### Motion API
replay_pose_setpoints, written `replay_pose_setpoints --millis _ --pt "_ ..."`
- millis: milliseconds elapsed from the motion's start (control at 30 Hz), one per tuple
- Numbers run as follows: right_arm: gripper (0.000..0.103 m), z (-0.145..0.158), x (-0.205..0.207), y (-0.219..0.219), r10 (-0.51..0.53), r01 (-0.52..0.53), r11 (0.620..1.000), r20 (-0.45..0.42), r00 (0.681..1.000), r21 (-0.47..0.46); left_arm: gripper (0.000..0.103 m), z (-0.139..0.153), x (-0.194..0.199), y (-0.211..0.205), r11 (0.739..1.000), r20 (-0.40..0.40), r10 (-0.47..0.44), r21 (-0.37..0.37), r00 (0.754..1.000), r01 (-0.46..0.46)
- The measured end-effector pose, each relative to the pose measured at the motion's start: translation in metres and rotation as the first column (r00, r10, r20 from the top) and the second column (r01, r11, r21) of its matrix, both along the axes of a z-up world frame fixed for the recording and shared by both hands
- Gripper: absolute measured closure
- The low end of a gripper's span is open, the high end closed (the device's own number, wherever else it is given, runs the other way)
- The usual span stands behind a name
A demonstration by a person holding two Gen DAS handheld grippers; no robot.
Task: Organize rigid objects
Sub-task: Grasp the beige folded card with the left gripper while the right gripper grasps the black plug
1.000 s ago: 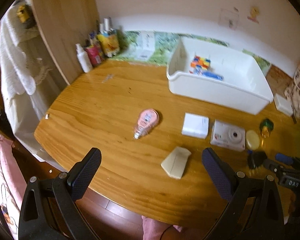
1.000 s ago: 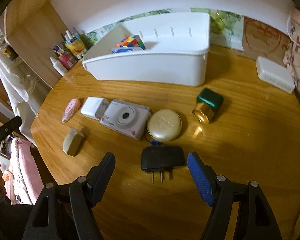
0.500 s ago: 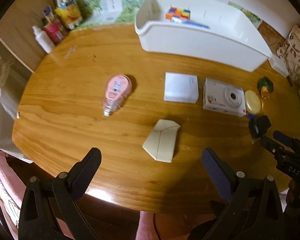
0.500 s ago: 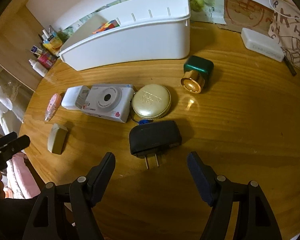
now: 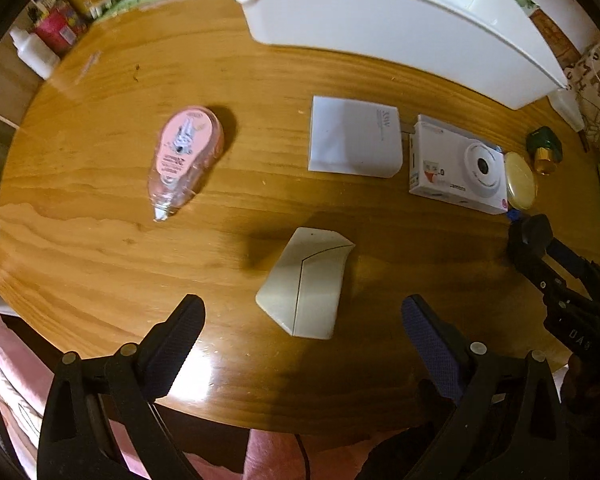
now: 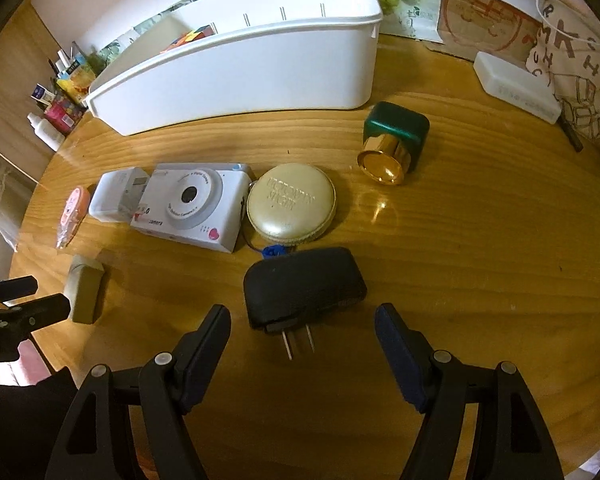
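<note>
On the wooden table, a black plug is seen just ahead of the right gripper, whose jaws are spread wide. It looks hard, light and smooth, best pinched across its fat sides. The left gripper is spread too, over a cream block.

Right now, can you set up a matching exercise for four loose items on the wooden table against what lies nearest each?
Things:
1. black plug adapter
2. beige wedge-shaped block
3. green bottle with gold cap
4. pink correction-tape dispenser

Places:
A. far left, alone on bare wood
B. before the open left fingers
C. by the white bin's right end
D. before the open right fingers

Pairs: 1-D, 2-B, 3-C, 4-A
</note>
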State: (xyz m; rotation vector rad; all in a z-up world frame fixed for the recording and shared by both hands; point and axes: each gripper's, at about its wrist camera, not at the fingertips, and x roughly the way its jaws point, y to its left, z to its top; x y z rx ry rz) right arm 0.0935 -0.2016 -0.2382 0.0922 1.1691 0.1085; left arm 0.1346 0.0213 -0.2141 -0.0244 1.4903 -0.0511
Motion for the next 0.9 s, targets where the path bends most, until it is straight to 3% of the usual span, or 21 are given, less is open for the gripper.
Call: replay_pose_setpoints --millis 333,500,667,767,900 --pt "0.028 -0.006 0.021 0.002 0.014 -0.015 0.999 -0.025 1.0 -0.034 0.014 -0.017 0.019 0.001 0.998 -0.075 0.049 -0.03 0.996 -0.051" --pt "0.028 -0.006 0.029 0.006 0.038 -0.039 0.998 -0.035 0.999 -0.039 0.024 -0.021 0.025 -0.003 0.997 -0.098 0.061 -0.037 0.993 -0.065" --pt "0.033 -0.007 0.034 0.009 0.065 -0.066 0.997 -0.04 0.997 -0.04 0.028 -0.029 0.029 0.0 0.996 -0.126 0.079 -0.037 0.989 -0.084" --pt "0.034 -0.008 0.035 0.011 0.074 -0.076 0.996 -0.041 0.996 -0.046 0.038 -0.033 0.031 0.006 0.993 -0.14 0.097 -0.045 0.985 -0.105" --pt "0.038 -0.009 0.035 0.012 0.08 -0.082 0.996 -0.038 0.996 -0.047 0.043 -0.033 0.035 0.011 0.993 -0.135 0.103 -0.043 0.985 -0.11"
